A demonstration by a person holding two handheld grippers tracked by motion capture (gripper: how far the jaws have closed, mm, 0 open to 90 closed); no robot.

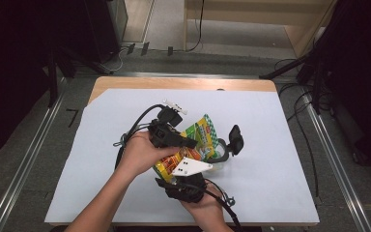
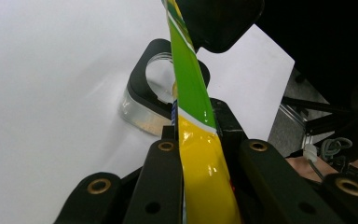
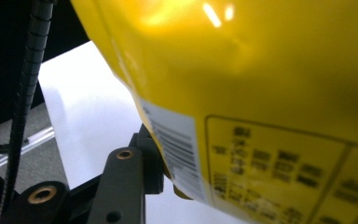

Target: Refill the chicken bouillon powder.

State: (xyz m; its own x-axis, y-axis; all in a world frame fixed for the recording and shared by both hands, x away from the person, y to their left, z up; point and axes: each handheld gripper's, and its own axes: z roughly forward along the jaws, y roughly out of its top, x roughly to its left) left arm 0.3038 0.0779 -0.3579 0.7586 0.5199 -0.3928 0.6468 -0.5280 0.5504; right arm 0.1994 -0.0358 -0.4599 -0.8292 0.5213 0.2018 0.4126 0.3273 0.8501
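A person stands at a table (image 1: 125, 92) covered by a white sheet, holding a black two-jaw gripper in each hand, and both tools meet over a glossy yellow and green pouch (image 1: 200, 137) lifted just above the middle of the sheet. The left gripper (image 1: 186, 142) comes in from the left, and in the left gripper view its jaws are pressed together on the pouch (image 2: 196, 140), pinching the thin flat edge so that the film stands up like a blade between them. That grip seems meant to steady the upper part of the pouch. The right gripper (image 1: 186, 181) rises from below, nearer the person, with a grey three-cornered plate on top. In the right gripper view the bulging yellow body of the pouch (image 3: 261, 93), with a barcode and small print, lies against one jaw; the other jaw is hidden, so I cannot tell whether this tool is clamping the pouch or merely resting against it. Holding the pouch at two places looks like preparation for pulling it open or keeping it taut. On the sheet just beyond the pouch lies a clear ring with a black rim (image 2: 154, 95), possibly a tape dispenser, untouched. Dark cables trail from both tools across the sheet.
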